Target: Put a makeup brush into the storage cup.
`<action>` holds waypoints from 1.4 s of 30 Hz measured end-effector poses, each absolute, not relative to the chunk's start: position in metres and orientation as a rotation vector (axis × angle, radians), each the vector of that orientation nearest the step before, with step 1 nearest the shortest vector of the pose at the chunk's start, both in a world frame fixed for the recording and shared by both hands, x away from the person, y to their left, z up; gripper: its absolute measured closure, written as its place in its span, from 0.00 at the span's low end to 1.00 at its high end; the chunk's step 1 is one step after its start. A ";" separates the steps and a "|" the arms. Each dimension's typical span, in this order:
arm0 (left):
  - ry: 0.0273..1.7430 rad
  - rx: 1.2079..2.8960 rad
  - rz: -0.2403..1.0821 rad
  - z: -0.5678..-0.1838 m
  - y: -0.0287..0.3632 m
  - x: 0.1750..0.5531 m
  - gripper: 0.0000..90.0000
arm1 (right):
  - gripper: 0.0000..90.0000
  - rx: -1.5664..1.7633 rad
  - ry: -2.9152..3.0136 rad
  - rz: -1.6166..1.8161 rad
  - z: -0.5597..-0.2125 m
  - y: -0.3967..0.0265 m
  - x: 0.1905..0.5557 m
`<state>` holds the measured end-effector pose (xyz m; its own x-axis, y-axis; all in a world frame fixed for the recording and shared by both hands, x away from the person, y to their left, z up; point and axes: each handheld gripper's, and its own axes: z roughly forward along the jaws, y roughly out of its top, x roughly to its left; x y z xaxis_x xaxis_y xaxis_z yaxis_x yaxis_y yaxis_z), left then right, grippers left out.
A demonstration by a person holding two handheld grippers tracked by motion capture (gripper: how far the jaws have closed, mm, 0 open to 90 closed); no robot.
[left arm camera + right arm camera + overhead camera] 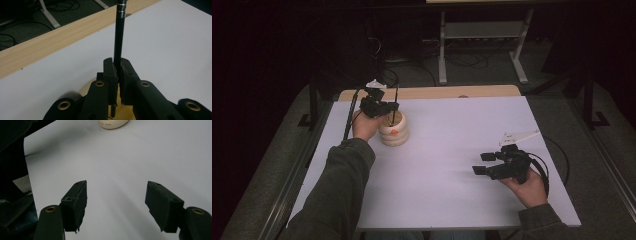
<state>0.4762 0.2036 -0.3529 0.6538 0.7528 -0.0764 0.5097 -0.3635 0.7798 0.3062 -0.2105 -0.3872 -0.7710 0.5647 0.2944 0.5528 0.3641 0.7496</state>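
Over the cream holder (394, 131) at table's far left, left gripper (388, 107) clamps the black brush (118, 37) upright, mid-insertion; next lower, release; right gripper (481, 163) idle, jaws apart.

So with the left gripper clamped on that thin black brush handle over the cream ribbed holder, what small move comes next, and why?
Probably open the left gripper: it is shut on the thin black brush handle, whose lower end already sits inside the cream ribbed holder. The right gripper rests open, apart.
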 end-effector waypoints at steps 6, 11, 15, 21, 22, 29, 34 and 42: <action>0.966 2.049 0.385 -0.353 0.203 0.476 0.94 | 0.37 1.057 2.585 1.412 -0.387 -0.210 0.306; 0.981 2.051 0.376 -0.356 0.205 0.475 0.94 | 0.37 1.054 2.583 1.414 -0.387 -0.210 0.306; 0.985 2.053 0.371 -0.359 0.206 0.475 0.94 | 0.37 1.046 2.586 1.411 -0.387 -0.209 0.306; 0.981 2.054 0.372 -0.360 0.206 0.474 0.94 | 0.37 1.042 2.594 1.401 -0.387 -0.208 0.306; 0.981 2.054 0.372 -0.360 0.206 0.474 0.94 | 0.37 1.042 2.594 1.401 -0.387 -0.208 0.306; 0.983 2.055 0.364 -0.361 0.210 0.472 0.94 | 0.37 1.043 2.591 1.411 -0.387 -0.209 0.306; 0.984 2.046 0.362 -0.360 0.212 0.470 0.87 | 0.37 1.041 2.593 1.406 -0.386 -0.208 0.306; 0.959 2.063 0.360 -0.354 0.216 0.464 0.87 | 0.37 1.040 2.580 1.411 -0.386 -0.210 0.306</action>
